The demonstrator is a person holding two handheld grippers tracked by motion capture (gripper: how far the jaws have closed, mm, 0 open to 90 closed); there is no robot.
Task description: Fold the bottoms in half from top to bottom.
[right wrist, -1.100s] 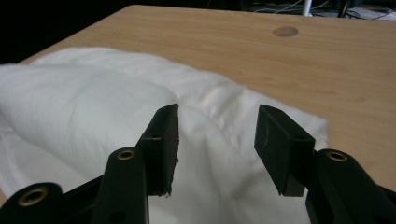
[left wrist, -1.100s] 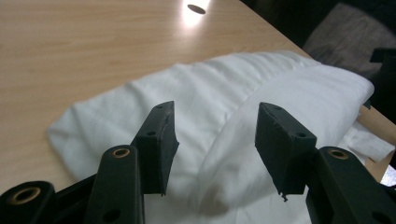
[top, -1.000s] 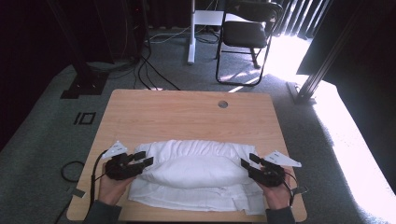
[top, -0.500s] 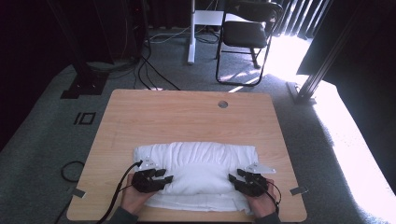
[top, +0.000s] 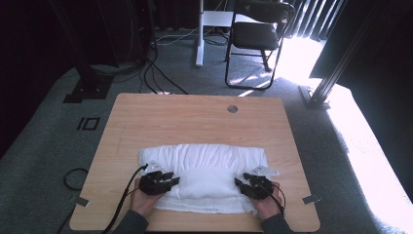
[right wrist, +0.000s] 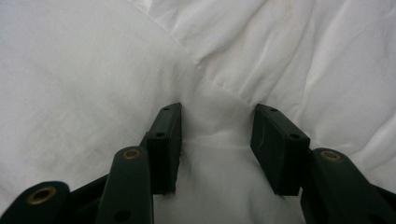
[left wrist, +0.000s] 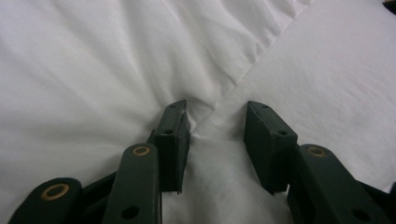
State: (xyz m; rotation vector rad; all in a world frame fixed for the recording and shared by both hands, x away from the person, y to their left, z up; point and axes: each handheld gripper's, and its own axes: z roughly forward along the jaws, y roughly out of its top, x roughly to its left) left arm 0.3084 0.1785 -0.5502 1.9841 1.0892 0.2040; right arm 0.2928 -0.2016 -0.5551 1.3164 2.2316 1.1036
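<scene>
White cloth point(top: 204, 170), a folded, puffy fabric bundle, is seen lying on the near half of the light wooden rectangular table point(top: 195, 117). Its near edge stops just short of the table's near edge; its left and right edges are set in from the table's sides. The far half of the tabletop is bare wood, marked by a small round grommet hole point(top: 232, 108) near the far edge.

A thinner lower layer of the cloth is seen projecting along the near side beneath the bulkier upper fold. In the left gripper view a fold edge point(left wrist: 252, 70) is seen running diagonally from the jaws toward the upper right.

Beyond the table, grey carpet, a black folding chair point(top: 255, 39) and loose black cables point(top: 156, 73) are noted, well apart from the cloth.

Left gripper point(top: 171, 178) is placed on the cloth's near left part, its jaws about half apart and just closing inward, with a raised pleat of cloth point(left wrist: 217, 154) between them; the left pad touches it, the right stands just beside. Right gripper point(top: 239, 183) is placed on the near right part, jaws likewise half apart, a ridge of cloth point(right wrist: 215, 140) bunched between them; firm pressing cannot be told.
</scene>
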